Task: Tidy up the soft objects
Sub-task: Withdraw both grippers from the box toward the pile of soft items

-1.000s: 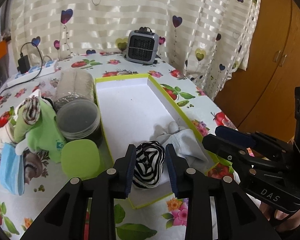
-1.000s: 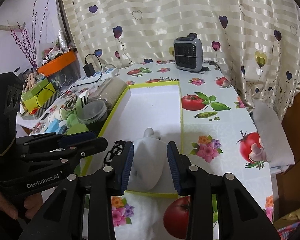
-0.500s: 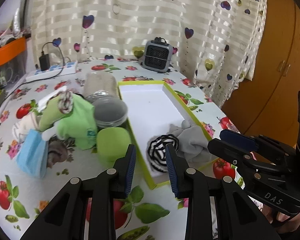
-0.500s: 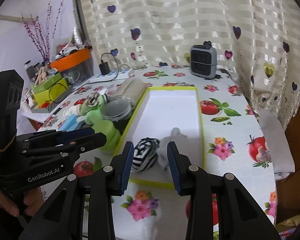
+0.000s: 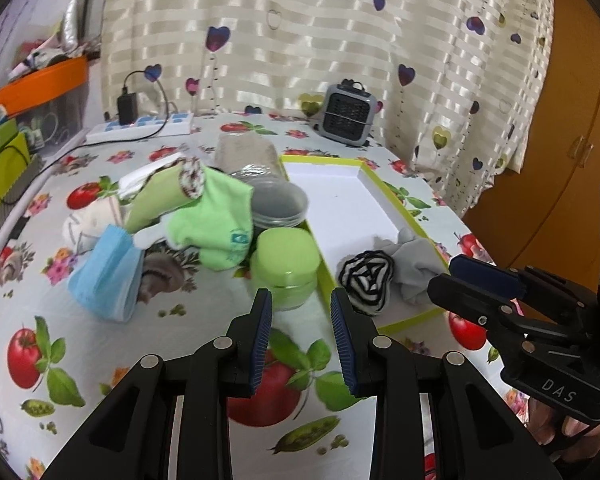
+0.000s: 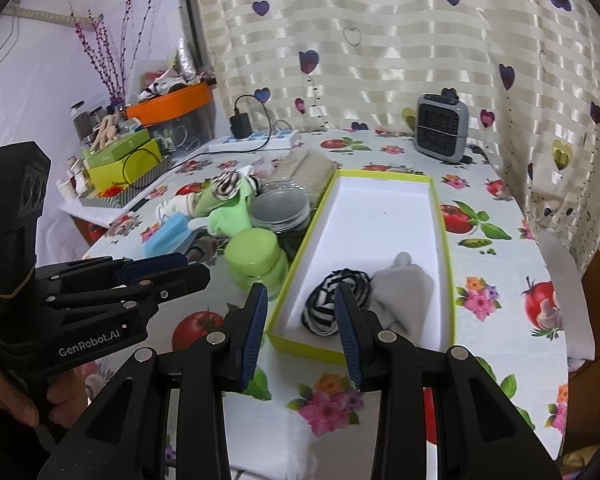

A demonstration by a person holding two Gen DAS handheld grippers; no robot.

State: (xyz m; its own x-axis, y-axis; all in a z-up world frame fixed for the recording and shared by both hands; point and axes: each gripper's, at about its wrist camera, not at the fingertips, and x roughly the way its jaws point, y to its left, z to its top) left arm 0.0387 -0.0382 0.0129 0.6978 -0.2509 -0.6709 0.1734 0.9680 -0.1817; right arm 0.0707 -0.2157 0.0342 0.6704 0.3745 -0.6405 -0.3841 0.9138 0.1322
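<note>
Hiding behind green sock [image 5: 216, 220]: jar [image 5: 278, 204].

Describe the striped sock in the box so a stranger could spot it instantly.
Find the long white box with the lime-green rim on the fruit-print tablecloth. At its near end lie two bundles; the striped sock is the rolled black-and-white one, left of the plain grey sock.

- A shallow, rectangular, yellow-rimmed white cardboard box [image 6: 446, 240] lay on the table [image 6: 500, 280].
- A black-and-white striped rolled sock [image 6: 332, 300] and a crumpled grey sock [image 6: 404, 296] sat touching at its near end.
- Left of the box stood a round green plastic jar [image 5: 286, 264], with a green cloth [image 5: 216, 228] heaped beyond it.
- A small grey fan heater [image 6: 442, 128] stood behind the box.
</note>
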